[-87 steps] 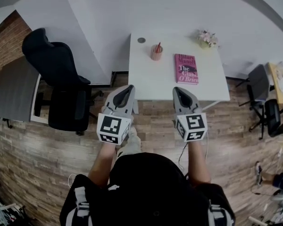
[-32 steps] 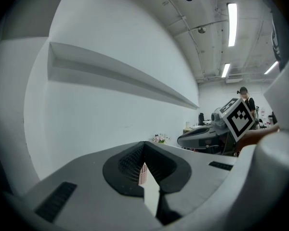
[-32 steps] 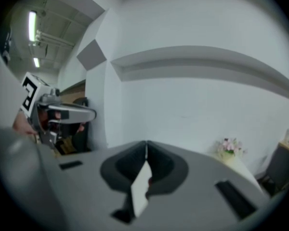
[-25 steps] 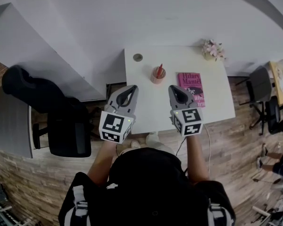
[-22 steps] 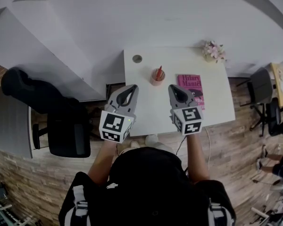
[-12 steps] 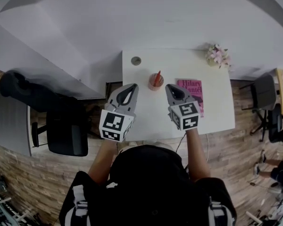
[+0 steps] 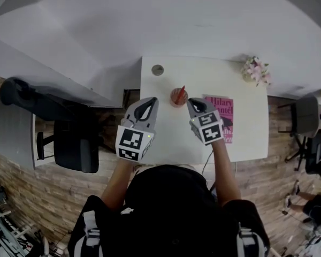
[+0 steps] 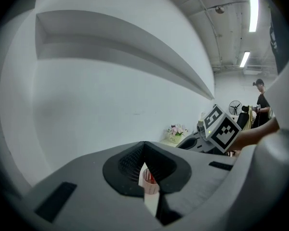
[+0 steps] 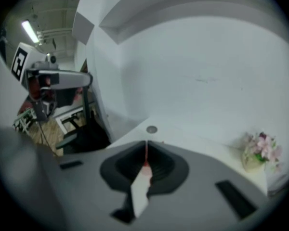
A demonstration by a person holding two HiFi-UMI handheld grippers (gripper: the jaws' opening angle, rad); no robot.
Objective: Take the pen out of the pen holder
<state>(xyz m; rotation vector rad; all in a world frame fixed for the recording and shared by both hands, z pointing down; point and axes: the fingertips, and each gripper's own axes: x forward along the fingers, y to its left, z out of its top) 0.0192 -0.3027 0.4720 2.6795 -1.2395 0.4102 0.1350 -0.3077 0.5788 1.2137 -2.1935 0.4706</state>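
A pinkish pen holder [image 7: 178, 96] stands on the white table [image 7: 171, 135] with a red pen [image 7: 182, 89] sticking up from it. My left gripper [image 7: 151, 99] is shut and empty, just left of the holder and slightly nearer me. My right gripper [image 7: 191, 100] is also shut and empty, close to the holder's right side and tilted downward. In the left gripper view the holder [image 8: 149, 179] shows through the slit below the closed tips [image 8: 144, 143]. In the right gripper view the pen [image 9: 146, 159] and holder [image 9: 147, 171] lie straight ahead past the closed tips [image 9: 146, 142].
A pink book [image 7: 223, 118] lies right of the right gripper. A small pot of flowers [image 7: 256, 70] sits at the far right corner and a round grey disc [image 7: 158, 69] at the far left. A black chair [image 7: 69, 143] stands left of the table, a white wall behind it.
Both grippers have moved forward over the table toward the pen holder, the right one also dipping down. The table now lies closer under the head view.
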